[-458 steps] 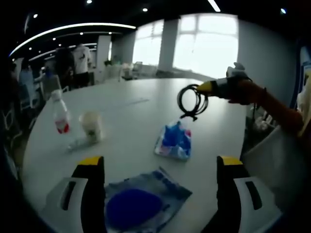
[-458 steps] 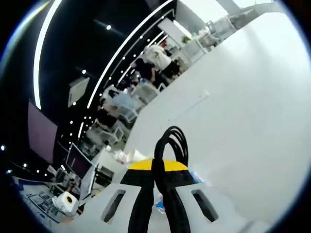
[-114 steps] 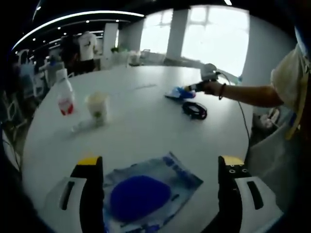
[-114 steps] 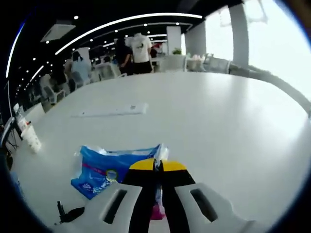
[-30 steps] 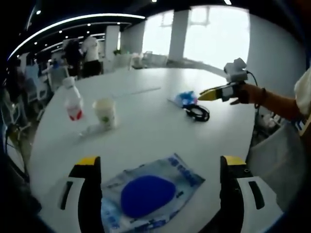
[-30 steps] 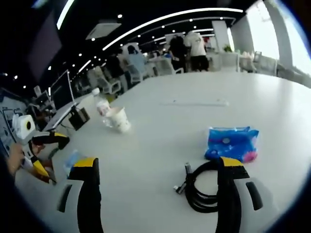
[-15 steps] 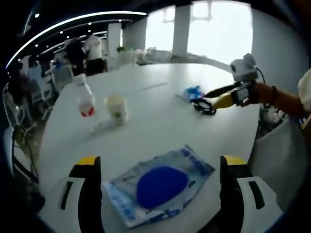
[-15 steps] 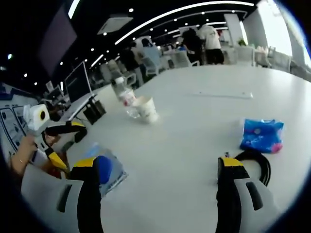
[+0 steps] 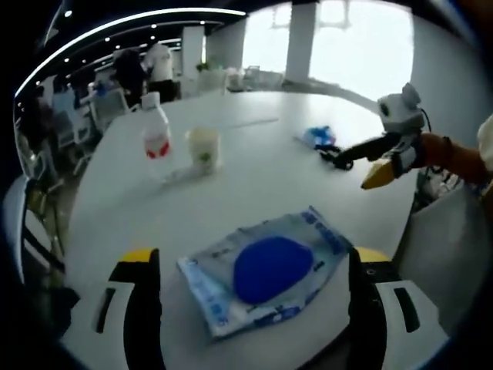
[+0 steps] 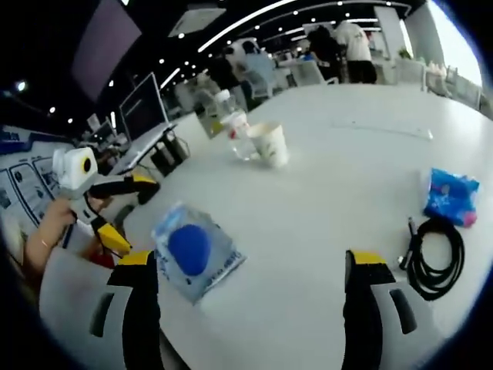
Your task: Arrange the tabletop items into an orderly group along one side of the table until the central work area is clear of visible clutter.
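A clear packet with a blue disc [image 9: 269, 270] lies near the table's edge, just ahead of my open left gripper [image 9: 255, 258]. In the right gripper view the same packet [image 10: 194, 250] lies between my open right gripper [image 10: 253, 258] and the hand-held left gripper [image 10: 137, 217]. A paper cup [image 9: 204, 149] and a plastic bottle [image 9: 156, 139] with a red label stand together farther back. A blue tissue pack [image 9: 318, 136] and a coiled black cable [image 9: 333, 154] lie side by side at the right. The right gripper [image 9: 356, 171] hovers open near them.
The white round table [image 10: 331, 193] has bare room in its middle. In the right gripper view the cup [image 10: 271, 144] and bottle [image 10: 233, 123] stand far back, and the tissue pack [image 10: 451, 196] and cable [image 10: 435, 258] lie at the right. People and chairs stand beyond the table.
My right gripper has swung away from the cable and tissue pack toward the blue-disc packet, still open. My left gripper has edged closer to that packet.
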The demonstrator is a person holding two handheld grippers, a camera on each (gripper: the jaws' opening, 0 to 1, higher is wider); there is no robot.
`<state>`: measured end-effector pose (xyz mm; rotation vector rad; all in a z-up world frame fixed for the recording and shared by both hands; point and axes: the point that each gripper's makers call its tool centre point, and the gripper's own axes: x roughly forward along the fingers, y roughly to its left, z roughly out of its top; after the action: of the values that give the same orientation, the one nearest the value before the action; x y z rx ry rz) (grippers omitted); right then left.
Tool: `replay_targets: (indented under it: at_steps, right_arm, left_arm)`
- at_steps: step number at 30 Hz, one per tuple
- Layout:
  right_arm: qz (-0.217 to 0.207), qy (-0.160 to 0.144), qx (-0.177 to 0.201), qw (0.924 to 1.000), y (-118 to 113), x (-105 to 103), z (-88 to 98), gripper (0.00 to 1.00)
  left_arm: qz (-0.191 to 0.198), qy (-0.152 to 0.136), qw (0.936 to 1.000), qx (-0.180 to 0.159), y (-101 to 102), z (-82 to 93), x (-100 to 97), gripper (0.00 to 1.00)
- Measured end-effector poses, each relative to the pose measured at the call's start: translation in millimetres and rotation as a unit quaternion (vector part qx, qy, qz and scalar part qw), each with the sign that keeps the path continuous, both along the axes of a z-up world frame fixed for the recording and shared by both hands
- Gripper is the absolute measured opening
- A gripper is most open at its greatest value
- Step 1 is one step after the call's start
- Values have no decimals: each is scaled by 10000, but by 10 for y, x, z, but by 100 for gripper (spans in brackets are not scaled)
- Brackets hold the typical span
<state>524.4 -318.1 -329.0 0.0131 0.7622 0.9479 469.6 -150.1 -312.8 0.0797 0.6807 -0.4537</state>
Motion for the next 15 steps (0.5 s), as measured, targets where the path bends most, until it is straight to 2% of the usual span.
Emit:
replay_targets:
  at_steps: [7, 10, 15]
  right_arm:
    - [188, 242, -52, 9995, 105, -230, -125, 97]
    - [145, 396, -15, 9991, 130, -300, -189, 97]
    - [205, 573, -83, 9981, 181, -436, -299, 92]
  left_arm:
    - [161, 233, 9995, 103, 160, -139, -143, 99]
    - [214, 286, 9993, 99, 190, -191, -190, 99]
    - [345, 439, 9984, 97, 257, -316, -262, 99]
